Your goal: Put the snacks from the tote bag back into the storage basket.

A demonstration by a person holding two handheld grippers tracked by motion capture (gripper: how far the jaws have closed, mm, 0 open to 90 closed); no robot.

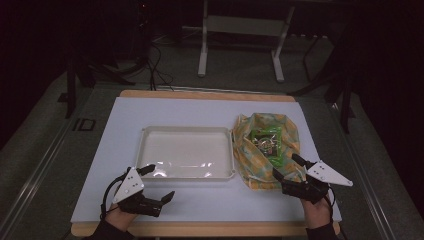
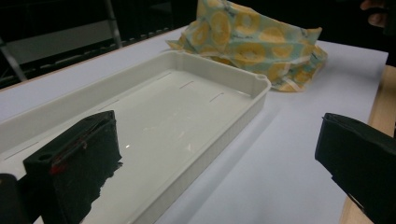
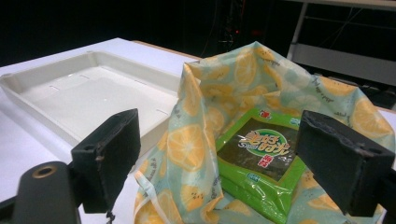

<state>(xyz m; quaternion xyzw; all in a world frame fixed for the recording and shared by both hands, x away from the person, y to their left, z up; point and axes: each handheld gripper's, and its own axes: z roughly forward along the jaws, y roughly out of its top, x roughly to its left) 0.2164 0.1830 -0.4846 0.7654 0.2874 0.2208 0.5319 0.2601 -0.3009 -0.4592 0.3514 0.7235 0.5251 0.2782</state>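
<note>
Lemon-print bag (image 3: 219,135) sits right ahead of my right tongs (image 1: 290,167), both tongs released. I'd reach in for the green seaweed packets (image 3: 261,158), left tongs (image 1: 157,185) waiting beside the white tray (image 2: 224,79).

A glossy white plastic tray (image 1: 186,152) catches the light beside a soft lemon-print bag (image 3: 219,116) holding shiny green packets (image 3: 261,156), on a matt white, wood-edged table (image 1: 210,114).
</note>
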